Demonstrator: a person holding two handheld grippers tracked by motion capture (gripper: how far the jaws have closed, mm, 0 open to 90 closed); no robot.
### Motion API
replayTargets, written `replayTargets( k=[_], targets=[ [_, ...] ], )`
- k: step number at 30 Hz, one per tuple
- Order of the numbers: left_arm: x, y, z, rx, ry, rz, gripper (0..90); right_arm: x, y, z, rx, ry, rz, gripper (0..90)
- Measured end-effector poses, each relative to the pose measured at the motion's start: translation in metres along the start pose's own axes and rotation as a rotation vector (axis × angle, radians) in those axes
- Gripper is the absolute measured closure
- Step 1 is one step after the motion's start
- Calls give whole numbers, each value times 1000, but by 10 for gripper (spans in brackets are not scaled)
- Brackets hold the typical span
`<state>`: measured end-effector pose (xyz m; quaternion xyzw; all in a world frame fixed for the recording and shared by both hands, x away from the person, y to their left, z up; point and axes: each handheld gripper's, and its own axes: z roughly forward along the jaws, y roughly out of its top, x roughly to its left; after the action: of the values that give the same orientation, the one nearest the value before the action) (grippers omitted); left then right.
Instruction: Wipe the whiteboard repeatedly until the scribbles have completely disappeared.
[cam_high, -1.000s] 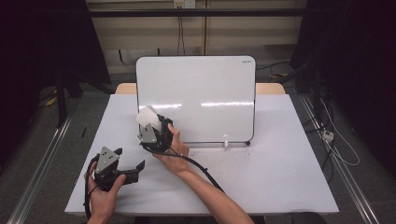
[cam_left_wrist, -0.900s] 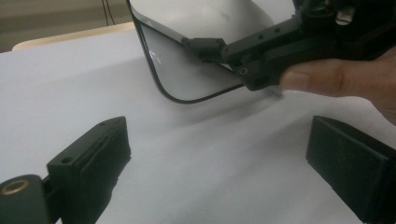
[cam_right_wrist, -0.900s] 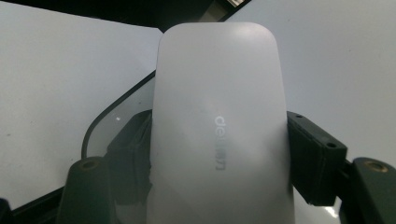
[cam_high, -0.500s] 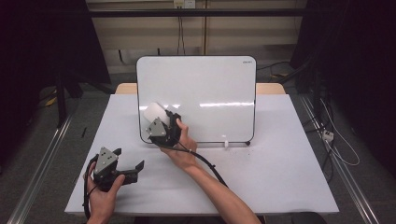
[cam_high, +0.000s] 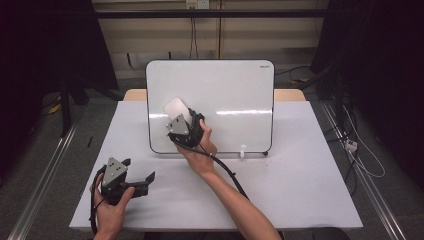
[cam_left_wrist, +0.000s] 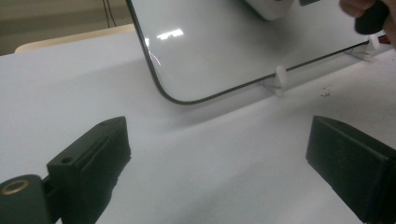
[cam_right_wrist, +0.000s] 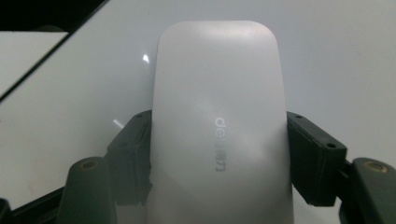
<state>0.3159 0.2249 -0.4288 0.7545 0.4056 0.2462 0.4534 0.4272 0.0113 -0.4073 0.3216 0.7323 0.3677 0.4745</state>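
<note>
A white whiteboard (cam_high: 225, 100) with a dark rim stands upright on the white table (cam_high: 280, 190). My right gripper (cam_high: 178, 119) is shut on a white eraser (cam_high: 175, 107) and holds it against the board's left half. In the right gripper view the eraser (cam_right_wrist: 217, 93) sits clamped between both jaws with the board (cam_right_wrist: 336, 56) right behind it. My left gripper (cam_high: 138, 171) rests open and empty on the table near the front left corner. Its view looks at the board's lower corner (cam_left_wrist: 224, 46) from a short way off, between its jaws (cam_left_wrist: 219, 158).
Small white clip feet (cam_high: 243, 151) hold the board's bottom edge, one seen close by (cam_left_wrist: 279, 77). The right gripper's cable (cam_high: 225, 167) trails across the table. A wooden table edge (cam_high: 290, 94) shows behind the board. Dark floor and cables surround the table.
My right gripper has carried the eraser up and to the right across the board's left part. The left gripper has stayed put.
</note>
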Motion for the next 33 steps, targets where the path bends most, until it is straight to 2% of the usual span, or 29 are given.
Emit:
replayTargets(
  k=[2, 6, 14, 16, 20, 25, 29, 33],
  targets=[
    [1, 0, 0, 4, -1, 1, 61, 8, 1, 2, -11, -4, 4, 316],
    [1, -1, 0, -4, -2, -7, 61, 26, 3, 4, -25, 17, -12, 316],
    [0, 0, 0, 0, -4, 3, 61, 58, 0, 3, -48, 51, -27, 316],
    [1, 0, 0, -3, -3, -2, 61, 65, -2, 3, -56, 45, -32, 316],
    [1, -1, 1, 1, -4, -1, 61, 67, -4, 1, -63, 35, -21, 315],
    [1, -1, 0, -2, 1, -1, 61, 68, -10, -2, -66, 42, -66, 315],
    [2, -1, 0, -3, 1, -8, 61, 61, -10, -3, -51, 56, -92, 315],
    [3, -1, -1, 0, 0, -5, 61, 46, -8, -3, -32, 36, -77, 316]
  ],
)
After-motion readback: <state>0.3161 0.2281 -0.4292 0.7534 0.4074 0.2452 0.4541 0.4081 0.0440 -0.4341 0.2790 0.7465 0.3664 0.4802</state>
